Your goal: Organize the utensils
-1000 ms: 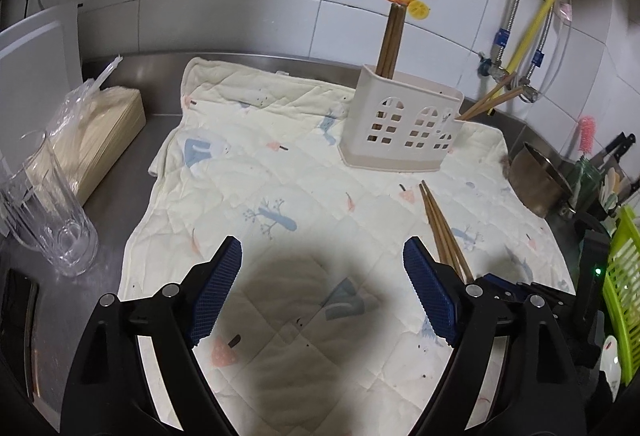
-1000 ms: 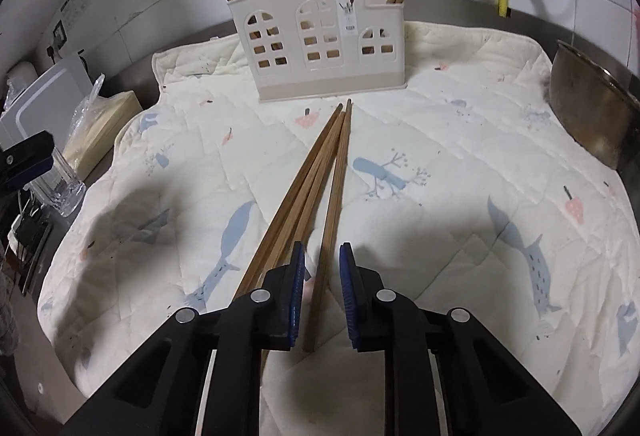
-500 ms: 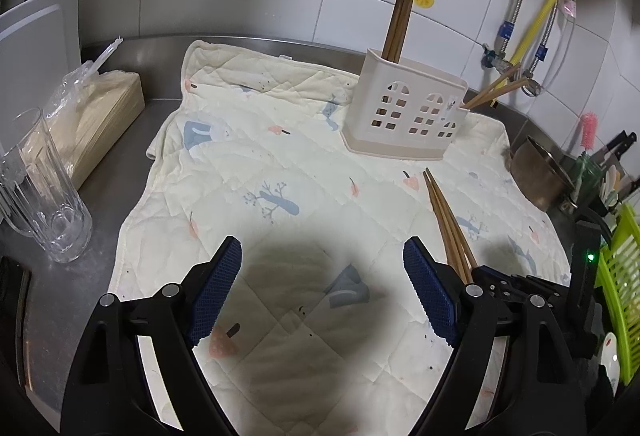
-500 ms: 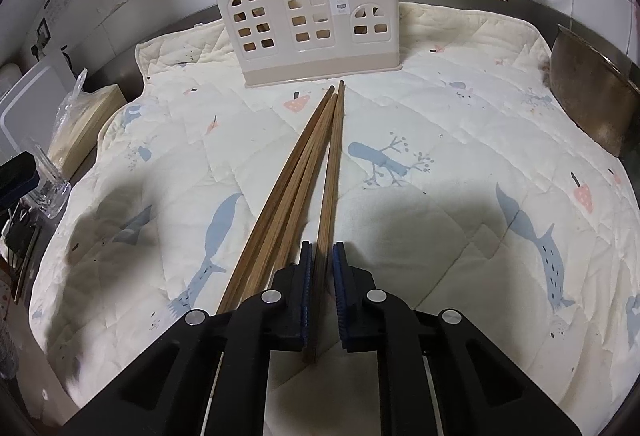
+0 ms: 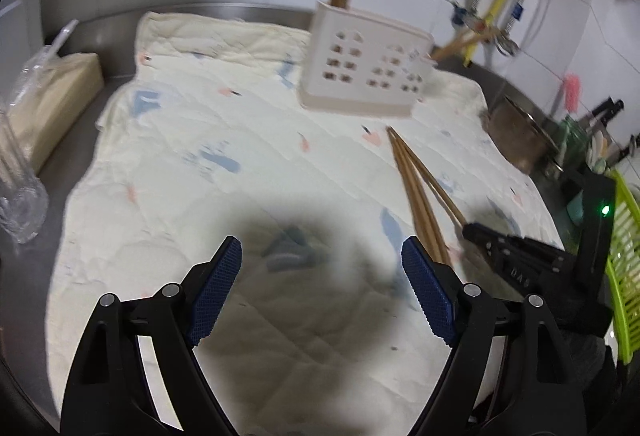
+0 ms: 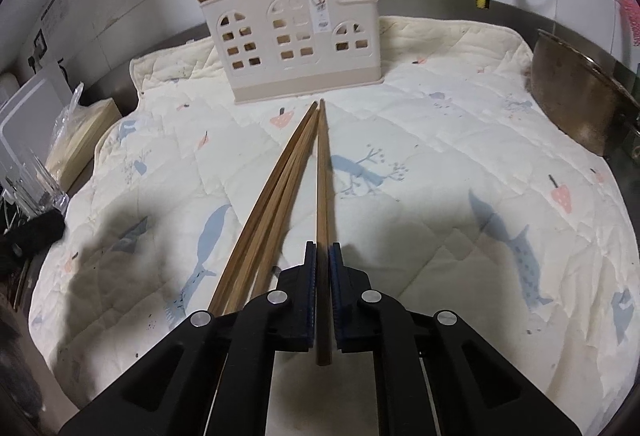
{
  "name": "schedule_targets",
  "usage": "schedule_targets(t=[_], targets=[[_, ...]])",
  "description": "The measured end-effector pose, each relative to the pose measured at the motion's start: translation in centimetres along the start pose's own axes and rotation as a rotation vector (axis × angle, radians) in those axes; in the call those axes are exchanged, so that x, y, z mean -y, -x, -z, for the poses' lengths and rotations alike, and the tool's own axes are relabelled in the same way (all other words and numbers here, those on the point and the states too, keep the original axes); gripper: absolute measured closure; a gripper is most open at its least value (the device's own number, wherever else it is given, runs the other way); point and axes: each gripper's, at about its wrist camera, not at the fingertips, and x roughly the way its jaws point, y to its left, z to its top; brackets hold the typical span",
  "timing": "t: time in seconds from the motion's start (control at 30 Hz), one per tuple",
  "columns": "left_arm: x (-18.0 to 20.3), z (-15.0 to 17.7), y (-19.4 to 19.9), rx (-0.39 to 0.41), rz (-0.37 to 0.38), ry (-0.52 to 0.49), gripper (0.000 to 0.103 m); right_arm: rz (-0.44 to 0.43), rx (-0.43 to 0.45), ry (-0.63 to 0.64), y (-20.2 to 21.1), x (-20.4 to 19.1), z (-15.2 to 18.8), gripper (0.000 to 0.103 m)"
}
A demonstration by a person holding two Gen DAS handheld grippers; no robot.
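A beige utensil holder [image 6: 298, 44] with window cut-outs stands at the far side of a quilted cloth [image 6: 440, 172]; chopsticks stick up from its left and right ends. My right gripper [image 6: 323, 250] is shut on one wooden chopstick [image 6: 322, 172] that points at the holder. Several more chopsticks [image 6: 276, 188] lie on the cloth just left of it. My left gripper [image 5: 322, 256] is open and empty above the cloth; it sees the holder [image 5: 366, 68], the chopsticks [image 5: 420, 188] and the right gripper [image 5: 476, 234] to its right.
A metal bowl [image 6: 580, 96] sits at the cloth's right edge. A glass [image 5: 18, 172] and a wrapped packet [image 5: 48, 96] stand left of the cloth. A green rack [image 5: 624, 268] is at the far right. Tiled wall and pipes are behind.
My right gripper has closed from slightly apart onto the single chopstick and separated it from the bundle. The left gripper has shifted forward and stays open.
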Motion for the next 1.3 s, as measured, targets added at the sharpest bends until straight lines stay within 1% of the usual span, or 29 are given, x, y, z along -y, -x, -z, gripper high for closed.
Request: schedule_targets(t=[0.07, 0.13, 0.27, 0.37, 0.43, 0.47, 0.5, 0.53, 0.57, 0.77, 1.07, 1.3], targets=[[0.9, 0.3, -0.6, -0.018, 0.016, -0.004, 0.025, -0.005, 0.015, -0.005, 0.7, 0.4, 0.0, 0.097], [2.1, 0.6, -1.4, -0.043, 0.037, -0.020, 0.036, -0.006, 0.028, -0.012, 1.3, 0.8, 0.1, 0.097], [4.0, 1.1, -2.9, -0.090, 0.079, -0.032, 0.042, -0.011, 0.038, -0.025, 1.9, 1.5, 0.3, 0.097], [5.3, 1.3, -4.1, -0.117, 0.101, -0.038, 0.051, -0.019, 0.040, -0.036, 2.2, 2.0, 0.6, 0.097], [5.9, 1.4, -4.9, -0.135, 0.106, -0.041, 0.063, -0.027, 0.040, -0.043, 2.3, 2.3, 0.8, 0.097], [6.1, 1.3, -5.3, -0.142, 0.113, -0.039, 0.066, -0.029, 0.040, -0.047, 2.3, 2.4, 0.8, 0.097], [6.3, 1.3, -5.6, -0.147, 0.119, -0.037, 0.073, -0.031, 0.041, -0.049, 2.3, 2.5, 0.9, 0.097], [6.5, 1.3, -6.0, -0.153, 0.119, -0.037, 0.079, -0.033, 0.041, -0.051, 2.4, 2.5, 0.9, 0.097], [6.7, 1.2, -6.3, -0.158, 0.119, -0.037, 0.079, -0.036, 0.042, -0.054, 2.4, 2.7, 0.9, 0.097], [7.7, 0.9, -7.8, -0.172, 0.104, -0.059, 0.089, -0.052, 0.045, -0.073, 2.5, 3.3, 1.0, 0.097], [8.0, 0.4, -9.2, -0.186, 0.077, -0.063, 0.091, -0.055, 0.045, -0.083, 2.4, 3.6, 1.0, 0.097], [8.5, 0.1, -9.7, -0.176, 0.038, -0.077, 0.092, -0.055, 0.043, -0.085, 2.3, 3.6, 1.0, 0.097]])
